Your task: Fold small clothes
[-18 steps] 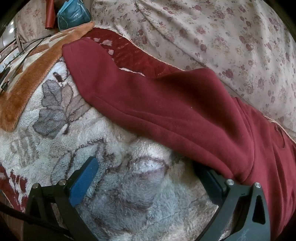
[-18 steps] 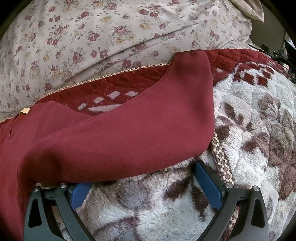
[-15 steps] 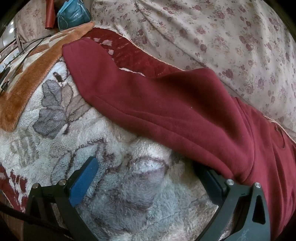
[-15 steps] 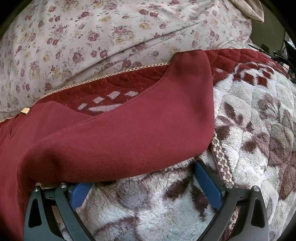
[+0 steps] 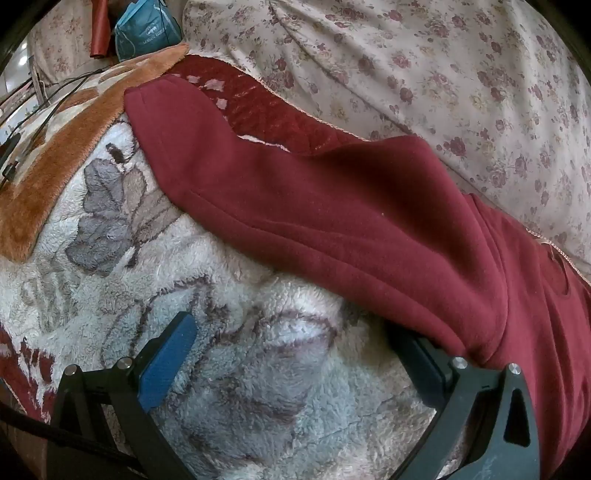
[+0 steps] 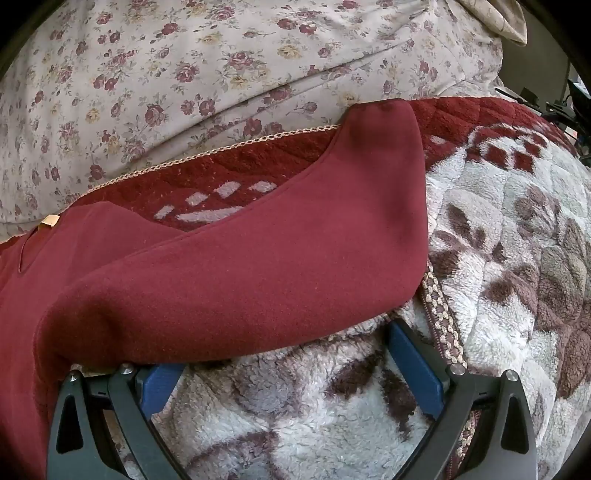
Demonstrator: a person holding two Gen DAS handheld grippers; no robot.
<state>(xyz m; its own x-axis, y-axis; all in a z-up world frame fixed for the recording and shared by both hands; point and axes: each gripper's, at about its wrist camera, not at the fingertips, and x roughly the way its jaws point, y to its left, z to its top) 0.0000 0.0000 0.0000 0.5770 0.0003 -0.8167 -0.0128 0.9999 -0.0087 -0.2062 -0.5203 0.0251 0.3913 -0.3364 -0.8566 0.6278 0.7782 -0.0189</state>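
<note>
1. Fleece of a deep maroon makes up the garment (image 5: 332,206), a soft, matte sweatshirt-like piece with a faint nap and stitched seams along its sleeves.
2. It lies spread on a plush blanket (image 5: 258,369), whose long, shaggy pile is cream and grey with brown leaf and flower shapes, a dark red quilted border and a twisted cord edging.
3. In the left wrist view one sleeve runs as a long tapering band from the cuff at the upper left down to the body at the right edge.
4. In the right wrist view the other sleeve (image 6: 277,266) bends upward to a squared cuff near the top centre; a small tan label (image 6: 50,220) sits at the neckline on the left.
5. Beyond the blanket rises a smooth cotton cover (image 6: 221,55) printed with small roses, creased in soft folds.
6. An orange-brown fuzzy throw (image 5: 55,147), a teal bag (image 5: 146,31) and thin black cables (image 5: 37,110) lie at the far left.
7. Left gripper (image 5: 291,347): jaws spread wide and grasping nothing, over bare pile; its right finger is partly hidden under the sleeve's lower edge.
8. Right gripper (image 6: 284,354): likewise wide apart and empty, blue pads (image 6: 413,365) exposed, the left finger tucked beneath the sleeve's hem.
</note>
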